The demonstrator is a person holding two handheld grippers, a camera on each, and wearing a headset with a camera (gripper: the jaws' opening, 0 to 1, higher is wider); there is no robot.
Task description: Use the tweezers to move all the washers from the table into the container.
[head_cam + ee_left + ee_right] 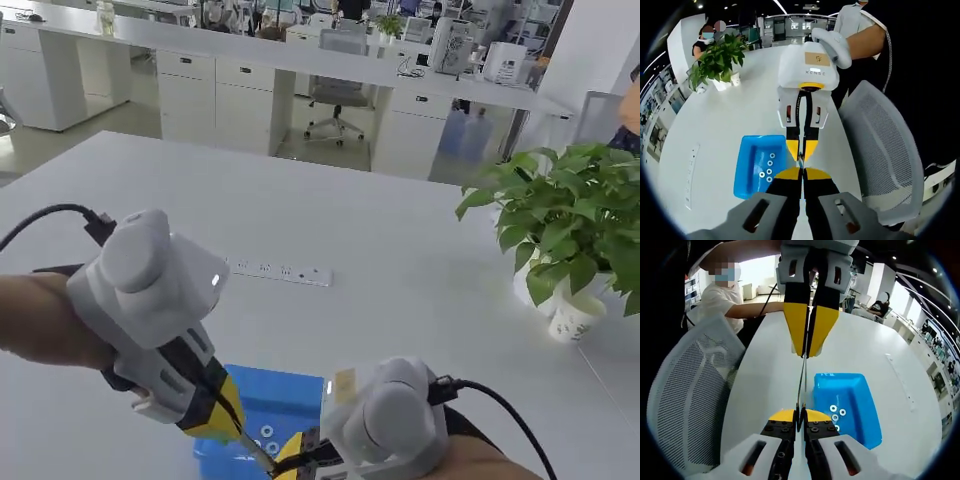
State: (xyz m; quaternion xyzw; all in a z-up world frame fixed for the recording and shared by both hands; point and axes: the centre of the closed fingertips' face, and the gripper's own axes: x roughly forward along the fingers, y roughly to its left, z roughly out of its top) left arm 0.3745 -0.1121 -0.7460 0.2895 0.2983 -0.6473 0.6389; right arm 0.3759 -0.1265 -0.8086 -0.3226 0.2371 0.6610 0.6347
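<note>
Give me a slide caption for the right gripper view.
Left gripper and right gripper both pinch the tweezers from opposite ends, beside the blue container with washers inside.

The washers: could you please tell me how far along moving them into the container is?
Done: several washers lie in the blue container. In hand: the tweezers are pinched at both ends, by the left gripper and the right gripper, with no washer in them that I can make out. Left: whether any washers remain on the table cannot be told from here.
</note>
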